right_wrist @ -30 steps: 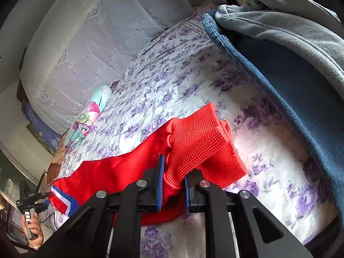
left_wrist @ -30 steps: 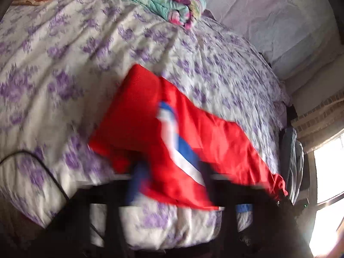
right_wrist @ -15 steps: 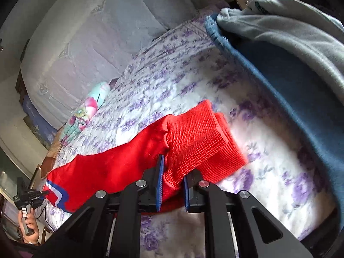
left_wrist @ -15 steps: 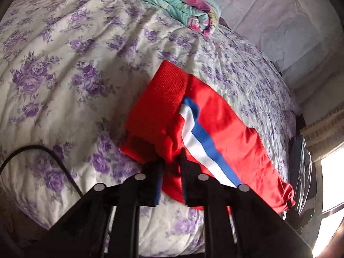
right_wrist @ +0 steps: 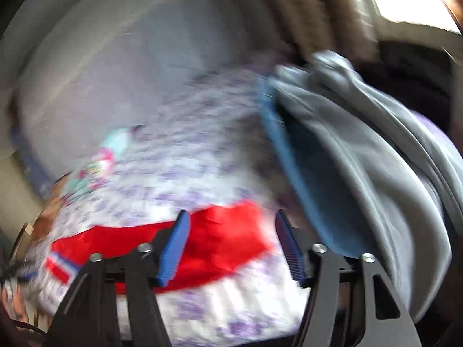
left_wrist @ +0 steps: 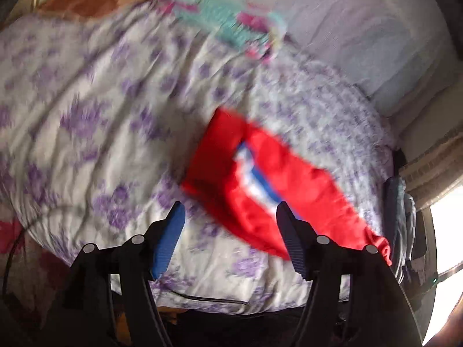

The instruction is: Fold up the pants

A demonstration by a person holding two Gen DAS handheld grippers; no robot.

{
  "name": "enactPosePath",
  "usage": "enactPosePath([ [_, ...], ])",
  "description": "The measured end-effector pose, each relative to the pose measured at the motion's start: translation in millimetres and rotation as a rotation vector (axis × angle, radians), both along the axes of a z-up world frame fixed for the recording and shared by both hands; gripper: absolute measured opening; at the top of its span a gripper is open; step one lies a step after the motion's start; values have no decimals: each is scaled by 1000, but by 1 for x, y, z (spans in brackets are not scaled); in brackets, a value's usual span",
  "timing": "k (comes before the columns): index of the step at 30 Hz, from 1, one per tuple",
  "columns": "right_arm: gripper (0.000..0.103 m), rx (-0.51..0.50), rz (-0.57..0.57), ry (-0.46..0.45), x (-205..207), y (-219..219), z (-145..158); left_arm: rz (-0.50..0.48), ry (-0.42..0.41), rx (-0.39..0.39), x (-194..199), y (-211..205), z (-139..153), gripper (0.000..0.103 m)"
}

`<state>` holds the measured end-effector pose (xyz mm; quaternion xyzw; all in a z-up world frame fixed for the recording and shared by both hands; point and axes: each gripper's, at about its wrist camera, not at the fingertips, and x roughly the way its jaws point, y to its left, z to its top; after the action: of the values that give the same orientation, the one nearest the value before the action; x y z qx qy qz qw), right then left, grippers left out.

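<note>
1. Far left, left view: dark cable (left_wrist: 11,248) looping off the bed's edge, clear of the work.
2. Bed (left_wrist: 86,133): white sheet with purple flowers, soft and rumpled. Broad and flat enough for folding, most likely why it was chosen.
3. Left gripper (left_wrist: 230,237): jaws spread wide, nothing between them, ribbed blue pads facing inward. Held above the near edge of the bed, just short of the pants.
4. Pants (left_wrist: 231,173): red, lying flat on the sheet in a long band running away to the right. Knit, ribbed-looking block at the left end, smoother cloth with a white and blue stripe beside it. Looks folded lengthwise, though blur hides the layers.
5. Blanket (left_wrist: 228,23): folded, teal and pink, at the far side of the bed, well apart from the pants.
6. Right view, pants (right_wrist: 225,240) again: red band across the foreground, stripe at its left end, right end just beyond the fingers.
7. Right gripper (right_wrist: 231,244): jaws wide, empty, over the right end of the pants; touching or not, cannot tell through the blur.
8. Right: blue towel (right_wrist: 312,190) under grey garment (right_wrist: 376,150), heaped at the bed's side, thick and soft, near the pants but apart.
9. Judgement: both ends let go, so one fold set down; probably a crosswise fold left.
</note>
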<state>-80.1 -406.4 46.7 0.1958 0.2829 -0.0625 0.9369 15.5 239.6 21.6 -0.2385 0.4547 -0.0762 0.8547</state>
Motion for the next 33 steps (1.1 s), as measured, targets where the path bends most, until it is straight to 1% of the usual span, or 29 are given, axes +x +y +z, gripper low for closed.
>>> enactPosePath([
  [1, 46, -13, 60, -10, 10, 10, 6, -31, -35, 2, 0, -10, 11, 64],
  [2, 37, -23, 138, -15, 29, 25, 10, -65, -61, 7, 3, -22, 19, 66],
  [3, 32, -25, 194, -7, 45, 36, 10, -100, -83, 15, 7, -37, 24, 70],
  [4, 20, -24, 250, 16, 66, 47, 6, -139, -100, 27, 14, -55, 25, 71],
  [5, 13, -23, 271, 73, 89, 54, -5, -172, -101, 32, 21, -72, 22, 73],
  [6, 11, -25, 252, 168, 111, 55, -23, -202, -95, 37, 30, -86, 17, 73],
  [7, 11, -29, 219, 235, 120, 51, -36, -219, -77, 60, 42, -100, 5, 73],
  [8, 5, -52, 148, 327, 128, 41, -56, -209, -50, 95, 52, -107, -8, 73],
  [9, 0, -77, 94, 374, 127, 27, -72, -198, -7, 110, 61, -110, -24, 73],
  [10, 0, -80, 85, 374, 123, 19, -78, -188, 53, 101, 72, -107, -45, 73],
  [11, 0, -41, 103, 333, 114, 8, -83, -170, 96, 84, 79, -100, -62, 65],
  [12, 0, -20, 117, 306, 109, 3, -84, -165, 94, 50, 82, -92, -70, 59],
  [13, 0, -13, 121, 293, 107, 2, -84, -166, 74, 39, 80, -89, -69, 58],
  [15, 0, -35, 109, 264, 105, 8, -81, -167, 75, 19, 79, -83, -68, 57],
  [16, 6, -43, 114, 259, 106, 13, -79, -166, 79, 13, 79, -82, -68, 57],
  [17, 6, -36, 125, 244, 106, 20, -74, -167, 81, 15, 78, -82, -66, 58],
  [19, 6, -12, 188, 204, 109, 37, -58, -175, 87, 16, 72, -82, -63, 61],
  [20, 9, -15, 256, 173, 114, 56, -44, -182, 84, 17, 67, -82, -61, 68],
  [21, 13, -14, 300, 156, 118, 66, -37, -190, 73, 23, 61, -85, -55, 73],
  [22, 44, -5, 389, 131, 127, 87, -25, -205, 51, 36, 53, -88, -47, 75],
  [23, 74, -2, 441, 117, 134, 102, -18, -221, 36, 47, 47, -90, -43, 76],
  [24, 76, -3, 489, 105, 144, 118, -12, -243, 22, 63, 40, -94, -37, 77],
  [26, 76, -12, 603, 120, 171, 157, -5, -272, 10, 106, 33, -105, -34, 78],
  [28, 75, 0, 690, 146, 202, 189, -5, -294, 29, 136, 31, -114, -40, 78],
  [29, 72, 13, 727, 187, 225, 207, -11, -295, 44, 155, 33, -118, -46, 78],
  [30, 69, 31, 745, 221, 242, 219, -18, -290, 61, 173, 35, -121, -52, 78],
  [31, 62, 57, 777, 282, 265, 237, -29, -286, 81, 187, 36, -123, -59, 78],
  [33, 48, 76, 825, 374, 295, 262, -50, -280, 89, 199, 37, -123, -65, 78],
])
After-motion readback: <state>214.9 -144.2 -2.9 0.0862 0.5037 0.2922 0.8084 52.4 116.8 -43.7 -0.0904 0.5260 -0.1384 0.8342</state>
